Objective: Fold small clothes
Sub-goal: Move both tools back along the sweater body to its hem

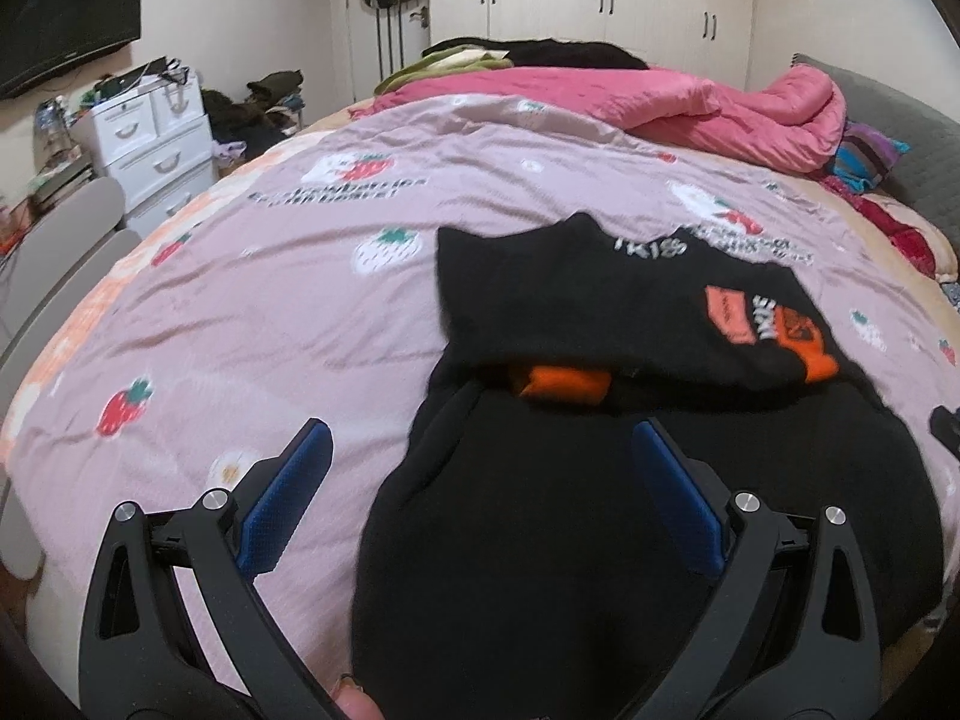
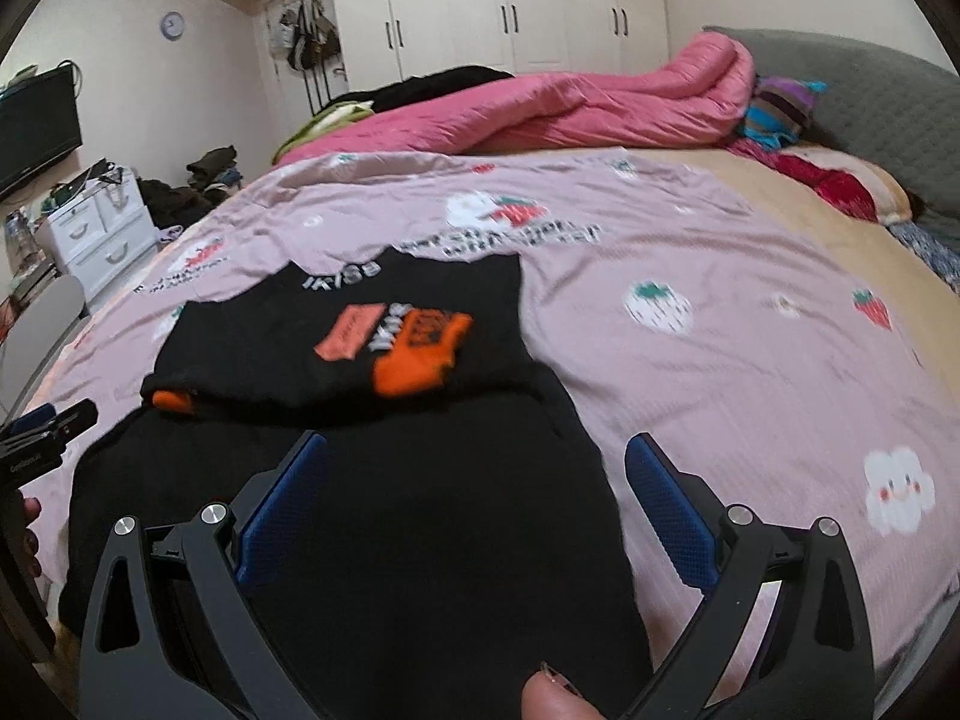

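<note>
both grippers, left gripper [image 1: 480, 444] and right gripper [image 2: 477, 450], gape empty, seemingly above black garment [image 2: 384, 540].

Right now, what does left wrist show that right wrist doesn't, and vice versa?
Left wrist only: the left gripper, jaws open over the near left edge of the black garment, and grey chair backs at far left.

Right wrist only: the right gripper, jaws open over the garment's right edge, a wall clock, and a cloud print on the pink sheet.

Both: the garment's orange graphic, pink quilt, white drawers, wardrobes.
</note>
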The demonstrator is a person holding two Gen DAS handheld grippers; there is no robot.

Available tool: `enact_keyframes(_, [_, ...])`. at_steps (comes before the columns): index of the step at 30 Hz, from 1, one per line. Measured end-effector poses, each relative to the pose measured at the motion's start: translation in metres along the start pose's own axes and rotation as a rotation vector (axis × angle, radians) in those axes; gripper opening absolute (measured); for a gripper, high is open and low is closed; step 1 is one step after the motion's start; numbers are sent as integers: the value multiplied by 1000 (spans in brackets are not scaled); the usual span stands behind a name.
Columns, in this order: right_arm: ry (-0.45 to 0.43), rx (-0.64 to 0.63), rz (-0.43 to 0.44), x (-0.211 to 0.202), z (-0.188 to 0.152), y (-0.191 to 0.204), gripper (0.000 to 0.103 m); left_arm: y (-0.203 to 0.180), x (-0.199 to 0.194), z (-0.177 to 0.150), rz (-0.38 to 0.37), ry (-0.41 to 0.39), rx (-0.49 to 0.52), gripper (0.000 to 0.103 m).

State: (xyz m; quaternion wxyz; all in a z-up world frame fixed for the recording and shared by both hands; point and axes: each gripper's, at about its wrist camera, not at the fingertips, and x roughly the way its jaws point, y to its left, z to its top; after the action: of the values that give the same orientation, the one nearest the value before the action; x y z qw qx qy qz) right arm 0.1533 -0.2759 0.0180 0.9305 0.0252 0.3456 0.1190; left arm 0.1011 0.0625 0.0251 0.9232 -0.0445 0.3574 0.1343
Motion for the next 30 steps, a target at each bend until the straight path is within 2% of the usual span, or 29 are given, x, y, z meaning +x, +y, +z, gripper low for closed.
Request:
enact_keyframes(9, [44,16,-24,-22,-31,-20,99,25,-12,-31,26,53,-29,94])
enact_keyframes(18, [104,45,15,-36,-59,-34,99,40,-24,-53,39,98,-28,94])
enact_keyframes(30, [137,95,26,-53,-73,-50,98,58,-41,-70,30,133,-48,94])
